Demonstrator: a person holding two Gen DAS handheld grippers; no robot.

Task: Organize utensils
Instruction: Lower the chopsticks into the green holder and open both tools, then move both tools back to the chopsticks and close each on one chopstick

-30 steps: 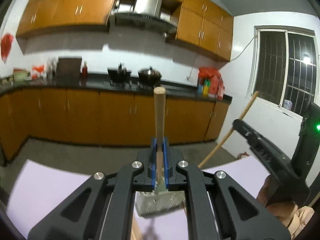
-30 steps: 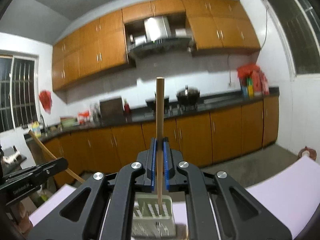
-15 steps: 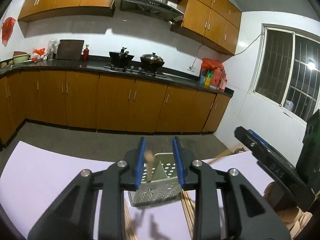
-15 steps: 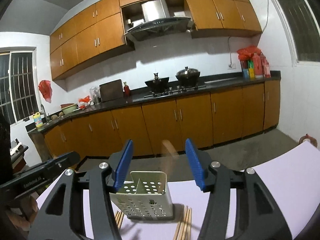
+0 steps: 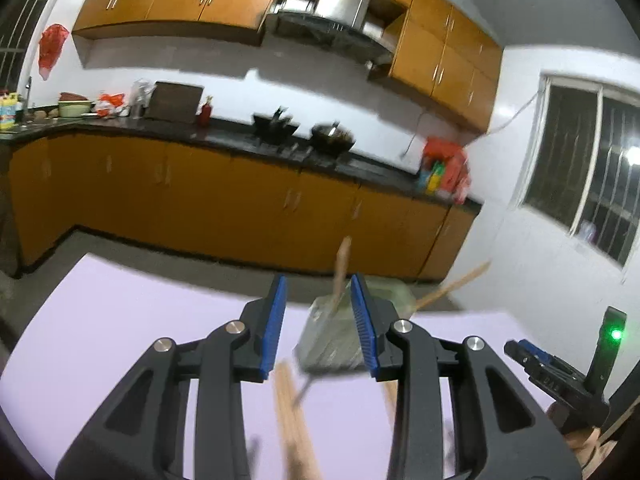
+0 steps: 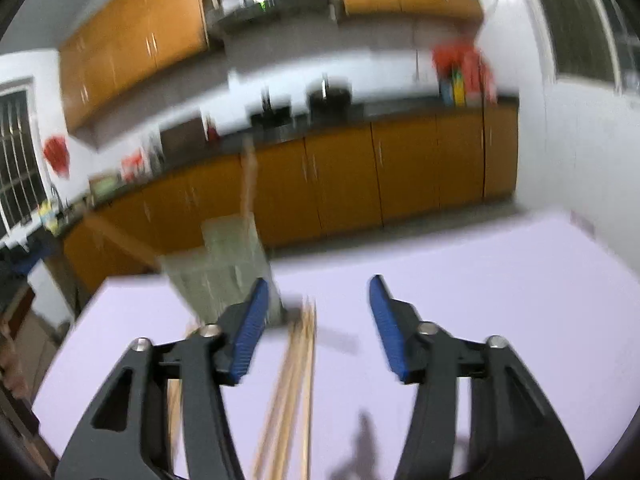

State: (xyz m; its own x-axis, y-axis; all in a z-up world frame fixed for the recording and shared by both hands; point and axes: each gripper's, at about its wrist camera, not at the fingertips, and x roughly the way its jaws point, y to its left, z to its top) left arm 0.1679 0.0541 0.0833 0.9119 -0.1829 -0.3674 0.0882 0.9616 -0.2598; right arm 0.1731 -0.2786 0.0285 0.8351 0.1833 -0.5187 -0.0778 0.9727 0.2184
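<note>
A pale perforated utensil holder [image 5: 340, 336] stands on the lilac table [image 5: 120, 320] with two wooden sticks in it, one upright [image 5: 342, 268], one leaning right [image 5: 452, 286]. My left gripper [image 5: 318, 324] is open and empty just in front of it. Loose wooden sticks [image 5: 294, 420] lie on the table under it. In the right wrist view the holder [image 6: 224, 268] is to the left, blurred, and my right gripper [image 6: 316, 324] is open and empty above a bundle of loose sticks [image 6: 294, 392]. The right gripper also shows at the left view's edge [image 5: 560, 376].
Orange kitchen cabinets [image 5: 240, 204] and a dark counter with pots [image 5: 304, 136] lie beyond the table's far edge. A white wall with a barred window [image 5: 592, 184] is to the right.
Both grippers opened and let go of their wooden sticks, which now stand in the holder. Both grippers have drawn back and lowered; the right one swings right, blurring its view.
</note>
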